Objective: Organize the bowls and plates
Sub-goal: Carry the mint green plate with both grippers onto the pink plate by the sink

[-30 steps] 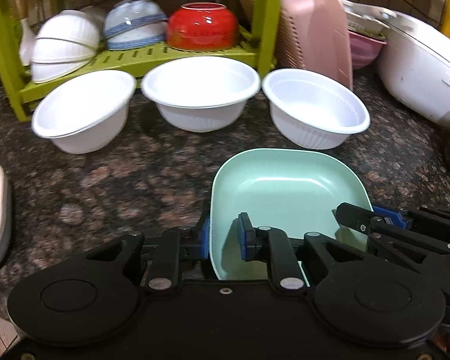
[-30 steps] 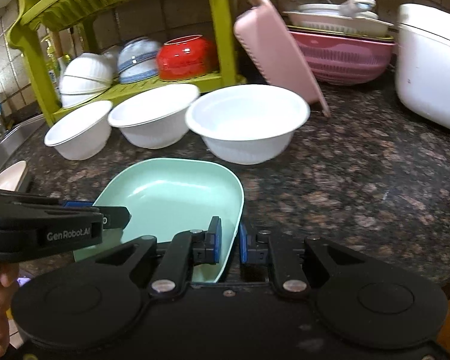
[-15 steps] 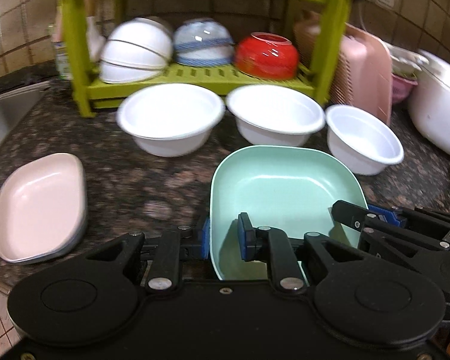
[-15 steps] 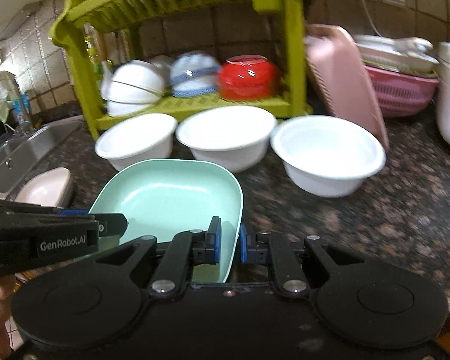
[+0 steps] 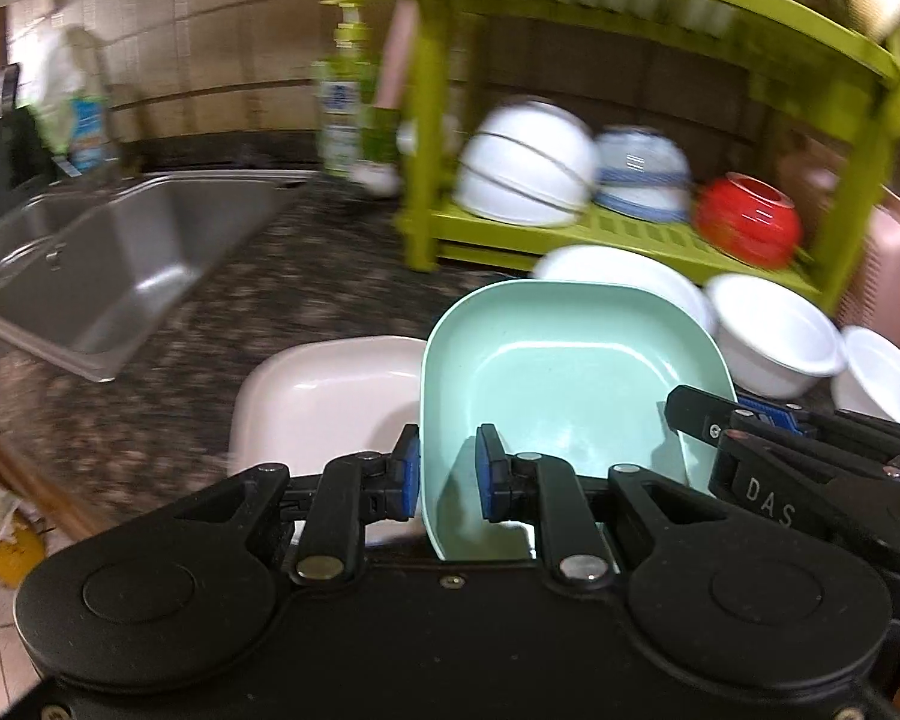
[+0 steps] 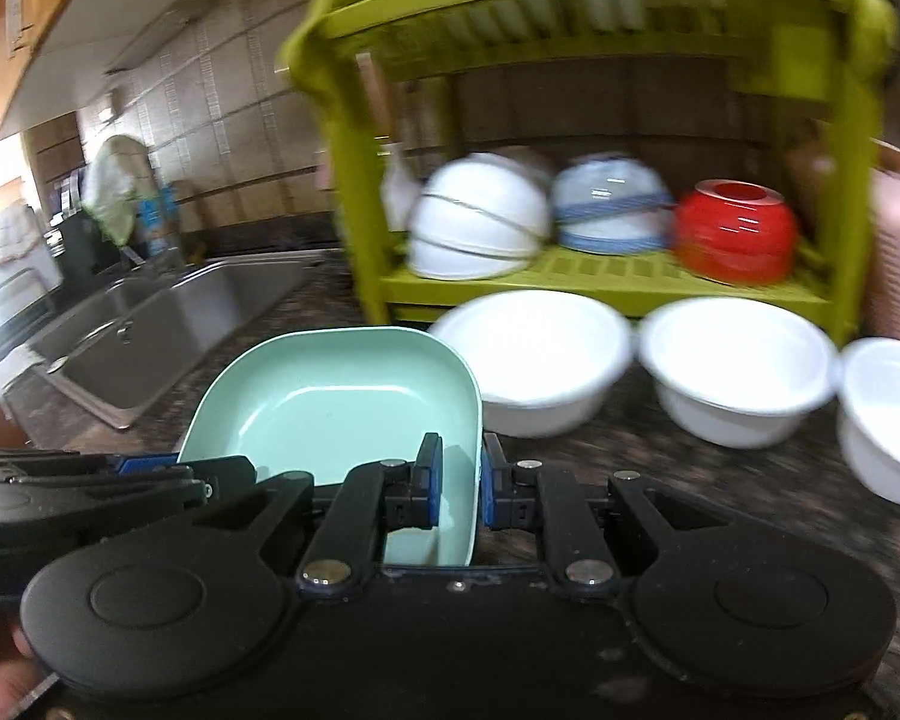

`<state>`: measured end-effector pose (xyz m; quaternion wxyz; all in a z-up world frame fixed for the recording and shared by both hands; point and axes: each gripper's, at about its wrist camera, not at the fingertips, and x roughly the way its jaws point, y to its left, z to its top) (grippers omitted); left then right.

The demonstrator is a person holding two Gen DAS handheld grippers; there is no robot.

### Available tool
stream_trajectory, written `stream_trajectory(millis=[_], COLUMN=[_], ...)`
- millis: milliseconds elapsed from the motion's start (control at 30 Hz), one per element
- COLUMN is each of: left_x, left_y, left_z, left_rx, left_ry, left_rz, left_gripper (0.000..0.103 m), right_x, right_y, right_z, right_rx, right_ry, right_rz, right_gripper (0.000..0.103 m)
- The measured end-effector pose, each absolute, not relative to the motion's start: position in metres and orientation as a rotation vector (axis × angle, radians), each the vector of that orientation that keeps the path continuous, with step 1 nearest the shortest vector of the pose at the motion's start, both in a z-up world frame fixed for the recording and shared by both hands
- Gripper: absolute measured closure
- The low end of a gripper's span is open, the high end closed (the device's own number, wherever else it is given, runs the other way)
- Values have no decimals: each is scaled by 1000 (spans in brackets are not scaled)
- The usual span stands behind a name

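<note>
the left gripper (image 5: 447,477) has its blue-padded fingers (image 5: 407,476) pinching the near left rim of a green plate (image 5: 564,378), one pad outside the wall and one inside. the right gripper (image 6: 457,489) pinches the same green plate (image 6: 336,396) on its near right rim, again one pad on each side of the wall. in the left view the right gripper's tips (image 5: 720,429) reach the plate's right edge; in the right view the left gripper (image 6: 168,474) lies at the plate's left edge. the plate hangs between the two pairs of fingers, above the table (image 5: 150,408).

just left of the left fingers and lower, a pink plate (image 5: 324,396) lies on the table, partly hidden behind the green one. whether the two touch cannot be told.

ahead of the right fingers three white bowls stand in a row on the table: a left bowl (image 6: 540,360), a middle bowl (image 6: 738,366) and a right bowl (image 6: 888,414), rims close together.

beyond them a green rack (image 6: 600,288) holds overturned white bowls (image 6: 480,216), a blue-banded bowl (image 6: 612,204) and a red bowl (image 6: 732,234) on its lower shelf.

far left of the fingers a steel sink (image 5: 108,258) is set into the table, with a soap bottle (image 5: 342,96) behind it. the far parts are blurred.
</note>
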<state>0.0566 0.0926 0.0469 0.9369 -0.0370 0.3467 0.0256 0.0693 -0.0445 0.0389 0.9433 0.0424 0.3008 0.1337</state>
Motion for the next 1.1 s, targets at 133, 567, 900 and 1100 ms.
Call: stream_trajectory(millis=[133,567,900,1100], left_x=[64,85,94,94], left_y=[123,163,165,163], left_z=[42,23,14,13], left_rx=[-103,-130,-122,-109], left_ry=[704,746,774,775], left_rz=[125,213,232,233], left_gripper=[79,79,78,77], right_x=[83,122,126,125], right_y=[-12,41,42,38], right_z=[35,9,-2,0], right_rx=[78,33,5,8], right_ry=[610,636,647,631], right_rz=[331,363,353,346], right_gripper=[88,88,87,86])
